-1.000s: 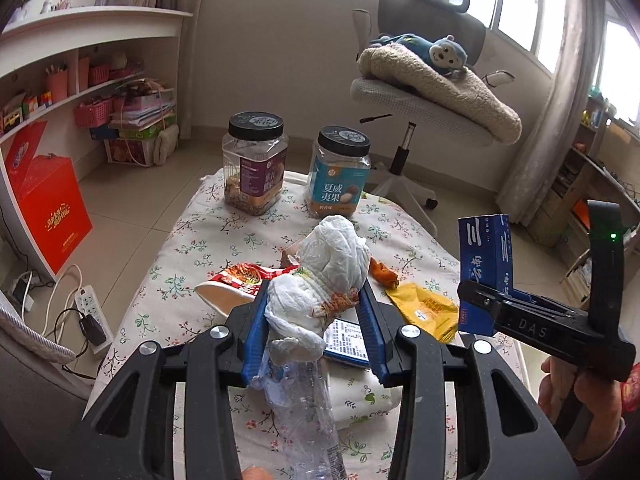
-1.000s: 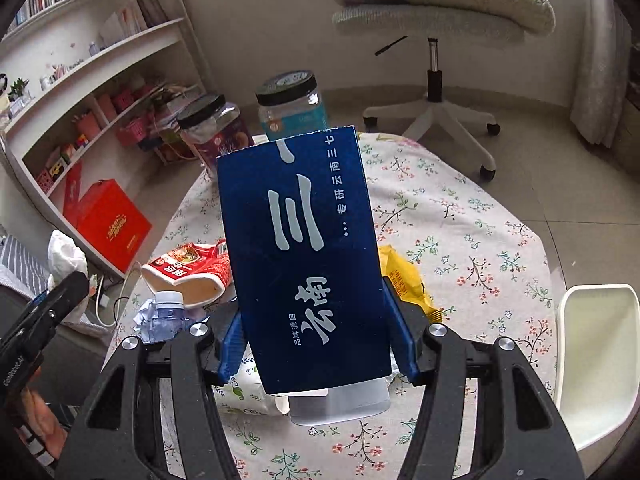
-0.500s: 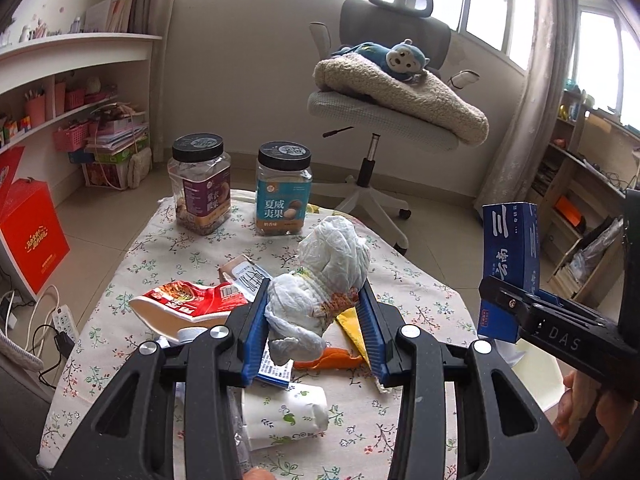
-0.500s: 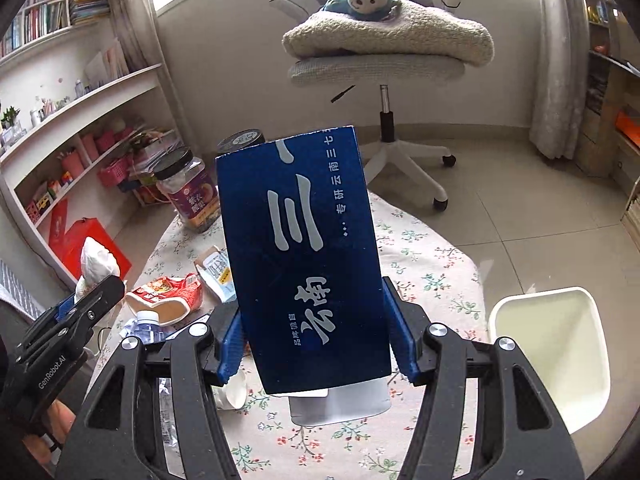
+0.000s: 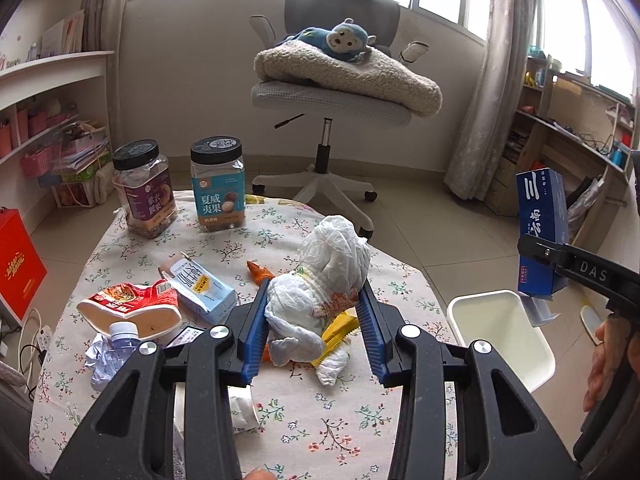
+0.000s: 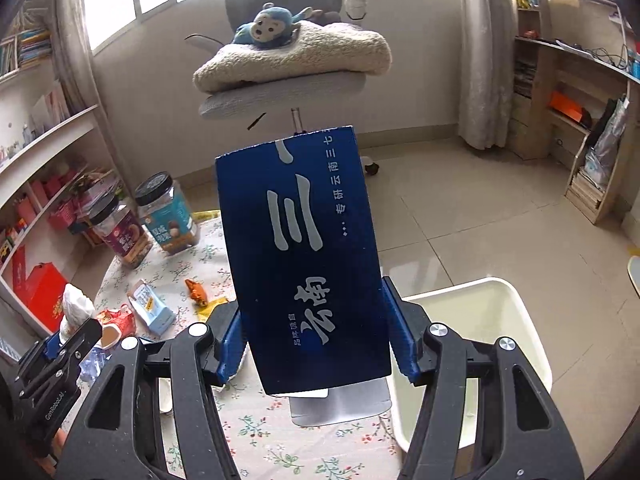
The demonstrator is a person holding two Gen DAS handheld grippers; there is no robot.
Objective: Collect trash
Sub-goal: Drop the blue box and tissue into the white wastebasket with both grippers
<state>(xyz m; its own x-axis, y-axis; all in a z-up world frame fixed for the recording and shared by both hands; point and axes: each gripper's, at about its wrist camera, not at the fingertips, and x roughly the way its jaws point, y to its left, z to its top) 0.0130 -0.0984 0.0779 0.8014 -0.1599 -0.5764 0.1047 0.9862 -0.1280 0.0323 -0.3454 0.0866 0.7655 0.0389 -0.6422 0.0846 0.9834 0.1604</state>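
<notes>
My left gripper (image 5: 312, 328) pinches a crumpled white bag (image 5: 320, 280); its lower end hides the yellow wrapper (image 5: 338, 330) beneath. My right gripper (image 6: 312, 340) clamps a blue box (image 6: 304, 256), which covers the table (image 6: 280, 440) ahead. Compared to before, the white bin (image 6: 516, 320) now appears just right of it.

Two jars (image 5: 180, 188) stand behind the table's (image 5: 320, 420) litter (bin (image 5: 500, 344) right).

bright window daylight, sharp, fisheye-warped edges
</notes>
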